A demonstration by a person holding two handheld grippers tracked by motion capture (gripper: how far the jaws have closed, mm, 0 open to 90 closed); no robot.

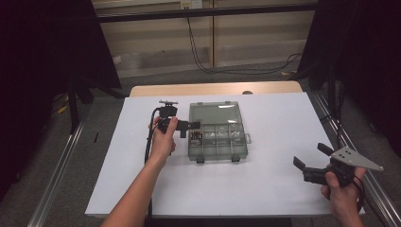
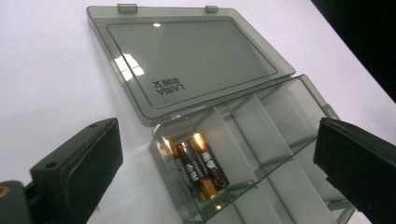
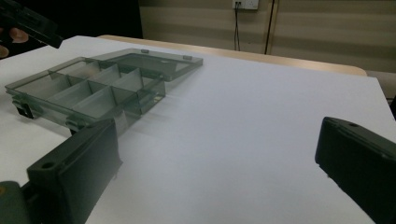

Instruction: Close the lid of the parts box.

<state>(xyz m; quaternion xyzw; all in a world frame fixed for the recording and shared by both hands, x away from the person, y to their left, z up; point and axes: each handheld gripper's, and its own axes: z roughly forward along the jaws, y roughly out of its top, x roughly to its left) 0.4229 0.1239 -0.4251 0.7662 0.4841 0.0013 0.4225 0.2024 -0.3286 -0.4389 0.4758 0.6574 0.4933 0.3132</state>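
Organizer box (image 1: 217, 137) sits open mid-counter, batteries (image 2: 201, 169) in its 9 o'clock cell. Left tool (image 1: 188, 126) hovers there, right tool (image 1: 309, 158) at 4 o'clock (both wide open, empty). A careless dip could shove the light box sideways.

A white sheet (image 1: 265, 184) covers the worktop (image 1: 215, 88), whose wooden far edge stays bare. Beyond it, black cables (image 1: 198, 56) hang down the pale wall and trail across the grey floor (image 1: 156, 78).

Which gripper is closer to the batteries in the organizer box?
Left. The left gripper hovers right at the batteries; the right gripper is off to the box's right, near the table edge.
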